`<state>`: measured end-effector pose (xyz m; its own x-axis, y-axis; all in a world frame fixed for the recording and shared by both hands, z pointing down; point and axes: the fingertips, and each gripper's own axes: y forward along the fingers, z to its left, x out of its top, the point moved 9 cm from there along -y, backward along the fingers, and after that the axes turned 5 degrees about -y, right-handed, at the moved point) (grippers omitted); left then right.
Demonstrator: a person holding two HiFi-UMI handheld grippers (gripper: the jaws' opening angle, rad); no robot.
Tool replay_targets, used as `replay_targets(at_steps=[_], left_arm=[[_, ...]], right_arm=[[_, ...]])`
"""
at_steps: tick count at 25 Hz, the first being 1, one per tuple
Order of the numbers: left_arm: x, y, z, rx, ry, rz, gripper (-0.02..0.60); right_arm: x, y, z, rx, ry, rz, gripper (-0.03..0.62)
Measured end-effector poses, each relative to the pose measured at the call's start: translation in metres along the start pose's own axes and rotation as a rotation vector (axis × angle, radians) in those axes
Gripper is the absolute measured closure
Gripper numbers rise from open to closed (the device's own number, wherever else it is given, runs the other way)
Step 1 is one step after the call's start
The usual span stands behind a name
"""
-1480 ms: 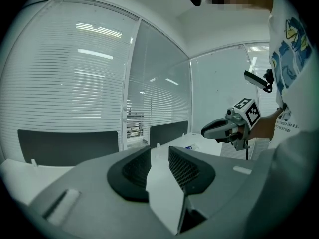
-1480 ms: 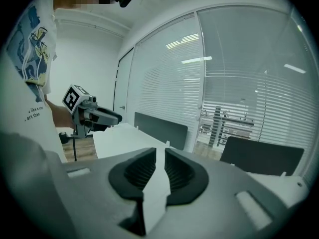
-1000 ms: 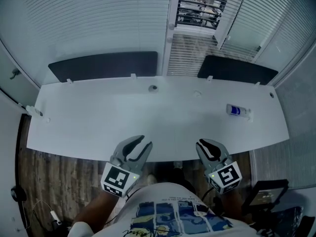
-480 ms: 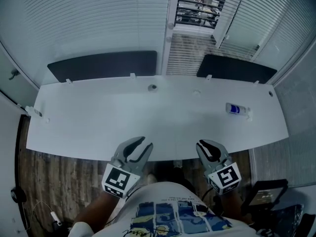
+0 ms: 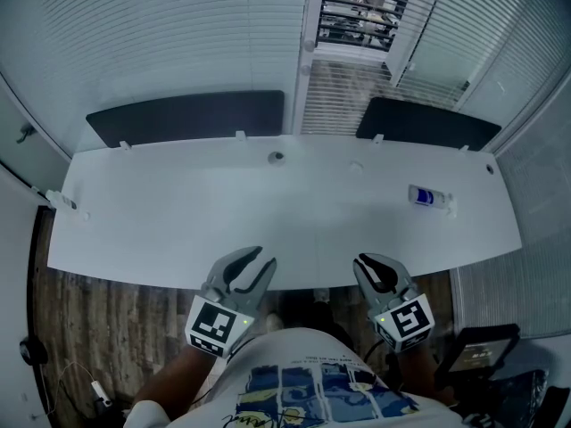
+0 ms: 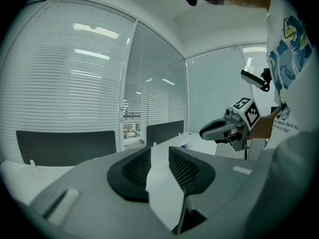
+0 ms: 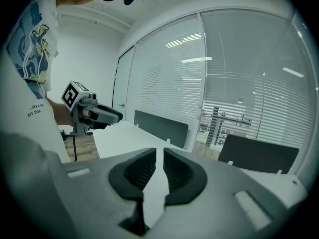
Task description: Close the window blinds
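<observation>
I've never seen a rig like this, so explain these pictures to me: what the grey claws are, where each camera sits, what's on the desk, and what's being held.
There is no robot here. A person holds a hand-held tool in each hand, the left gripper and the right gripper; the marker cubes are part of them. The head view comes from a camera on the person's head, looking steeply down. The other two cameras ride on the grippers and look along their jaws. Both grippers are held at the near edge of a white desk, on which lies a small item with a blue label. Behind the desk hang the window blinds. Both pairs of jaws stand apart with nothing between them, so nothing is held.
</observation>
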<state>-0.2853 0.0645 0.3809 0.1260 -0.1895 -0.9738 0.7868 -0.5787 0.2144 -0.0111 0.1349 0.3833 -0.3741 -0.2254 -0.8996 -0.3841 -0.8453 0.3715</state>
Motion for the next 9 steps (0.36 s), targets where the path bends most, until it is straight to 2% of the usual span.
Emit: replay_targets(at_steps=[9], left_arm=[[-0.0017,0.0014,-0.0020,-0.001,0.000,0.005,0.463]], right_arm=[[0.0001,0.0004,-0.0009,-0.005,0.006,-0.012,0.551]])
